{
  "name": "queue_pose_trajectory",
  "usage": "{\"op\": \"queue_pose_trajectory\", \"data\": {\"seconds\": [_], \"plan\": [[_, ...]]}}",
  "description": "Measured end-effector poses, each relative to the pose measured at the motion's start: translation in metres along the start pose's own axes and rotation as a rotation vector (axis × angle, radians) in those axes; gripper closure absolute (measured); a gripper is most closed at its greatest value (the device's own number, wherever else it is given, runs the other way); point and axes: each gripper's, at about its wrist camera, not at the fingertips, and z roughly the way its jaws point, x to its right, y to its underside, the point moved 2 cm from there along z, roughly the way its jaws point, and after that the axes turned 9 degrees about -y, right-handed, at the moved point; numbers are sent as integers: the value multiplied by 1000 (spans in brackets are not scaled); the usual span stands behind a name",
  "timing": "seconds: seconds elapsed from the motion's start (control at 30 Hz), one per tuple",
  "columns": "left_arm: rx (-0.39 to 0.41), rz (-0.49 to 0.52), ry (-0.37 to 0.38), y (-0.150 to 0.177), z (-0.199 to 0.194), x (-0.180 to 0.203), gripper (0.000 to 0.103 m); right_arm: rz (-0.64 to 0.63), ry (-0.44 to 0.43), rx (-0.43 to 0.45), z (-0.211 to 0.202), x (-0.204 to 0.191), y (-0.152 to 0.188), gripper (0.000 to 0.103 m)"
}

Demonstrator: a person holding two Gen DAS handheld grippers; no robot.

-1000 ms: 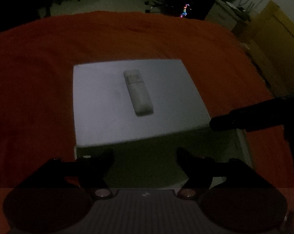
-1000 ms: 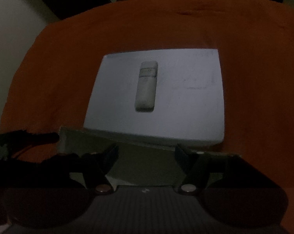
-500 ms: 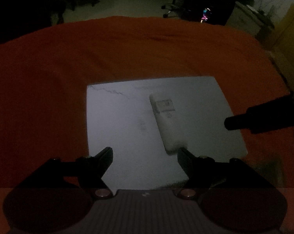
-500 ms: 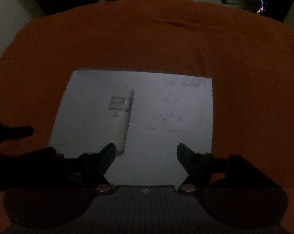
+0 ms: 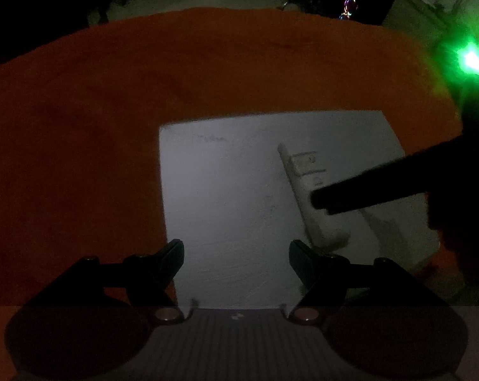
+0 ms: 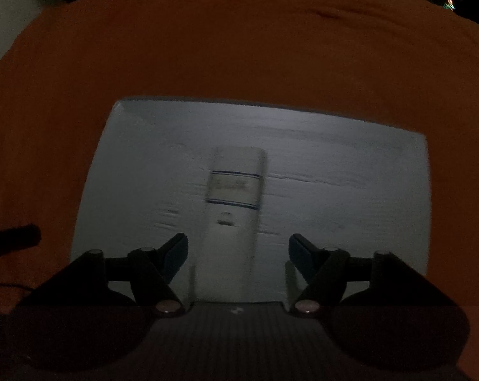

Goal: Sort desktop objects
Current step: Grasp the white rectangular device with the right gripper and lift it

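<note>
A white remote control [image 6: 233, 222] lies lengthwise on the flat top of a white box [image 6: 334, 190], its small screen at the far end. My right gripper [image 6: 238, 243] is open and low over the box, with the remote's near half between its two fingers; no contact shows. My left gripper [image 5: 236, 250] is open over the box's [image 5: 223, 206] near left part with nothing between its fingers. In the left wrist view the remote [image 5: 302, 174] sits to the right, and a dark finger [image 5: 366, 193] of the right gripper crosses over it.
The box rests on an orange cloth [image 5: 80, 127] that covers the table. The room is dim. A green light [image 5: 471, 58] glows on the right gripper's body. A dark finger of the left gripper [image 6: 14, 238] shows at the left edge of the right wrist view.
Both grippers have come forward and lower over the box. The right gripper now straddles the remote, which before lay ahead and to its left. Both stayed open.
</note>
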Motion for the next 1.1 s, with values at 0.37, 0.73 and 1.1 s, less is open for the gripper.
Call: {"op": "queue_pose_trajectory", "data": {"seconds": [0.37, 0.73, 1.1], "plan": [[-3, 29, -23, 10, 3, -17, 31, -52, 16, -3, 18, -12, 12, 52], [76, 165, 46, 12, 8, -16, 27, -364, -40, -36, -15, 1, 37, 53], [161, 420, 85, 21, 10, 12, 26, -544, -196, -103, -34, 4, 52, 53]]}}
